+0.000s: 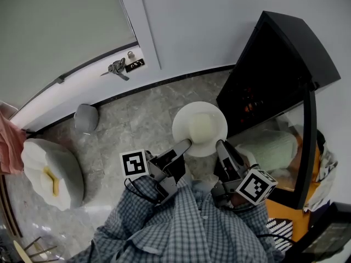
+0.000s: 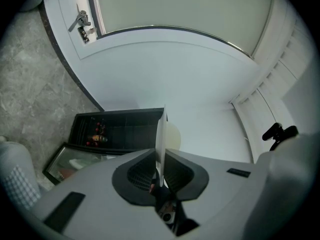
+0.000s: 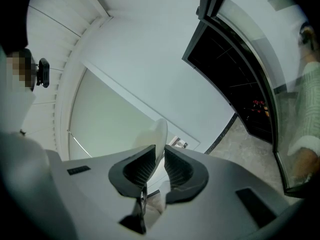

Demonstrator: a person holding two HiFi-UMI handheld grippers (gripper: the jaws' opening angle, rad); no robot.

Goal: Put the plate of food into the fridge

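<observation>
Both reach forward side by side: our left gripper [image 1: 184,146] and right gripper [image 1: 221,145] each pinch the plate [image 1: 215,115] by its rim, near the open fridge [image 1: 274,64].

Inside the dark fridge [image 1: 274,64], the red things [image 1: 249,106] are too small to tell. Parts of the plate [image 1: 184,114] rim are hidden by the left hand-held gripper [image 1: 184,145] and right hand-held gripper [image 1: 221,145].
</observation>
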